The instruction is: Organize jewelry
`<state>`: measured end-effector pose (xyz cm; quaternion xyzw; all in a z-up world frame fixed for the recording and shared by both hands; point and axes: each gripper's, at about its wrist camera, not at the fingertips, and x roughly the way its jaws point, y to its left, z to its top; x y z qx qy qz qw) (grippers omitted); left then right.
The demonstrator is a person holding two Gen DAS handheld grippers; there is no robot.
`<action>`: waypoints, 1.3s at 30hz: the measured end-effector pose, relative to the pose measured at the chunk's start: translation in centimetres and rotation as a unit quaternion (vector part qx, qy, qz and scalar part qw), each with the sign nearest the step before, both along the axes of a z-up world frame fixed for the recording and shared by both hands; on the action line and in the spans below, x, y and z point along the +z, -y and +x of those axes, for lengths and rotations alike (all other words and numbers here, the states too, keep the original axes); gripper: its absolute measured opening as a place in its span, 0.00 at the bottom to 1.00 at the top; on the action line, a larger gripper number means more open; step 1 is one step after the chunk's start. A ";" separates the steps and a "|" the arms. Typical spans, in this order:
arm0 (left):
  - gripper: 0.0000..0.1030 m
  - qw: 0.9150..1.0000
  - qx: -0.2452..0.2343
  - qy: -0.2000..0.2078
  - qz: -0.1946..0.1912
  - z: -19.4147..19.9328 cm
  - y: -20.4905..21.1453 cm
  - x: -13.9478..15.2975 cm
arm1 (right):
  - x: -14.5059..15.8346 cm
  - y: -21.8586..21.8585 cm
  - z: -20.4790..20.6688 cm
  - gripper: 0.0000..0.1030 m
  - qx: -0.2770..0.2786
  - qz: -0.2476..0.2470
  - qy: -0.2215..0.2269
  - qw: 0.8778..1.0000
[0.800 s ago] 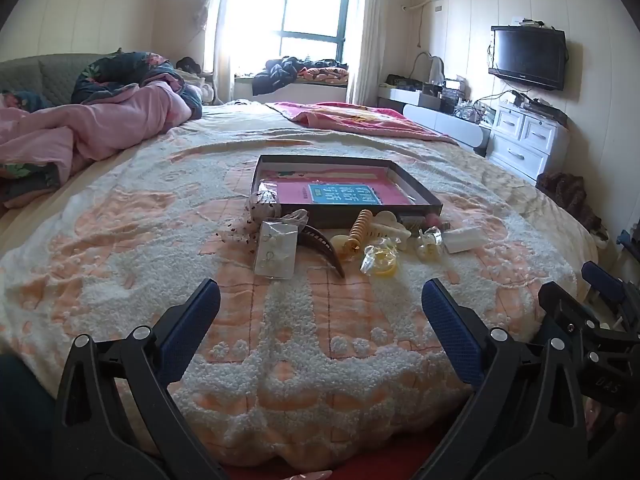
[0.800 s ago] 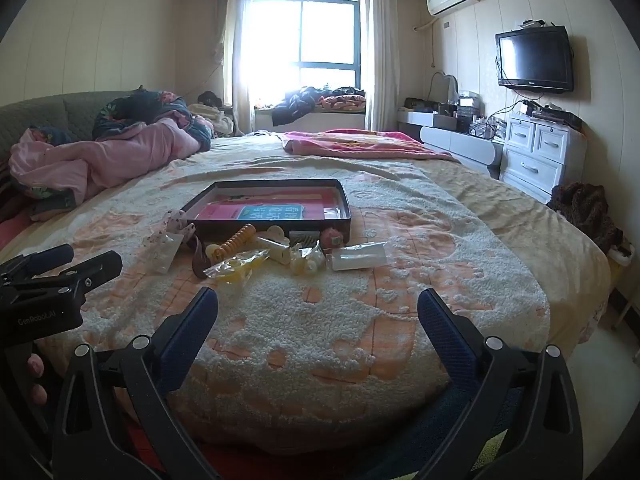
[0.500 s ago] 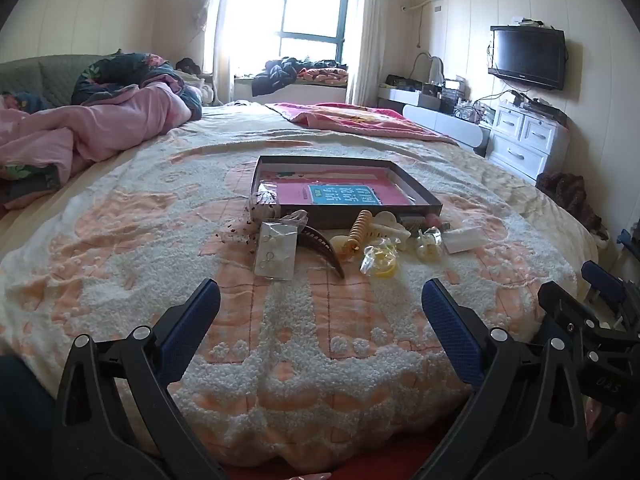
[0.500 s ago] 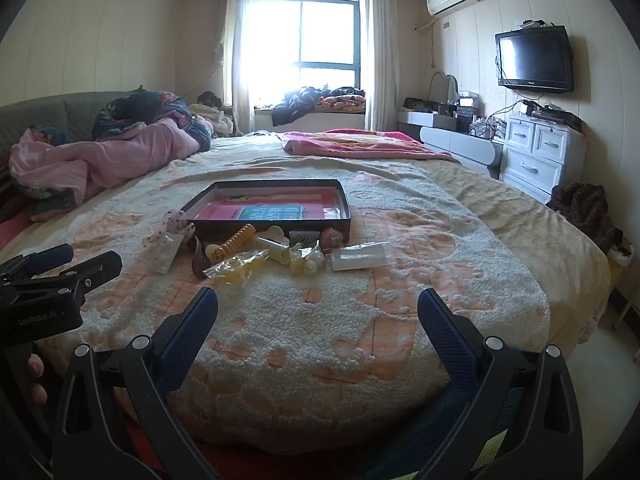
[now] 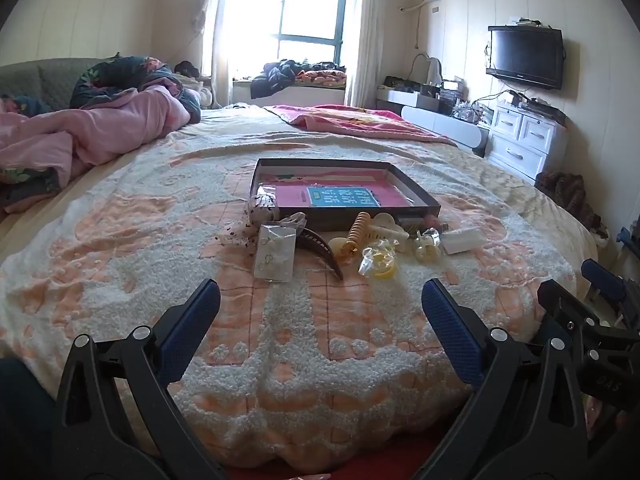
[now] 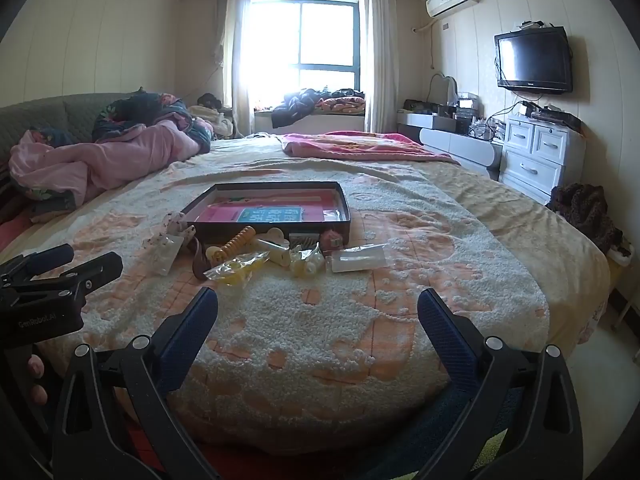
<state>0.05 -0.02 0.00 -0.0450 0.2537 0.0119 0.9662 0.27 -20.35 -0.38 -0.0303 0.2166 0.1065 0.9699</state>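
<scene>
A shallow dark box with a pink and blue card inside sits on the round bed. In front of it lie an earring card in a clear bag, a dark brown hair claw, an orange spiral tie, yellow items in plastic, pale clips and a white packet. My left gripper is open and empty at the bed's near edge. My right gripper is open and empty, to the right of the left one.
The bed has a bumpy cream and orange cover. A pink quilt lies at the far left and a pink blanket at the back. White drawers and a wall TV stand at the right.
</scene>
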 end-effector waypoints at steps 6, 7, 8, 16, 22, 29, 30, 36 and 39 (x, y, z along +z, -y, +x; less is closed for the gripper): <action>0.90 1.000 0.000 0.001 0.002 0.0 0.4 0.3 | 0.0 0.0 0.0 0.94 0.000 0.000 0.001 1.000; 0.90 1.000 0.000 0.001 0.001 0.0 0.4 0.3 | 0.0 0.0 0.0 0.94 0.000 0.000 0.001 1.000; 0.90 1.000 0.000 0.001 0.001 -0.1 0.4 0.3 | 0.0 0.0 0.0 0.94 0.000 0.000 0.001 1.000; 0.90 1.000 0.000 0.002 0.003 -0.2 0.2 0.6 | 0.0 0.0 0.1 0.94 0.000 0.001 0.001 1.000; 0.90 1.000 0.000 0.003 0.004 -0.2 0.2 0.6 | 0.0 0.0 0.1 0.94 0.000 0.001 0.001 1.000; 0.90 1.000 -0.001 0.004 0.004 -0.2 0.3 0.6 | 0.0 0.0 0.1 0.94 0.000 0.002 0.001 1.000; 0.90 1.000 0.000 0.004 0.004 -0.2 0.3 0.5 | 0.0 0.1 0.1 0.94 -0.001 0.002 0.001 1.000; 0.90 1.000 0.000 0.004 0.005 -0.2 0.3 0.5 | 0.0 0.1 0.1 0.94 0.000 0.002 0.001 1.000; 0.90 1.000 -0.001 0.004 0.006 -0.2 0.3 0.5 | 0.0 0.1 0.0 0.94 -0.001 0.002 0.001 1.000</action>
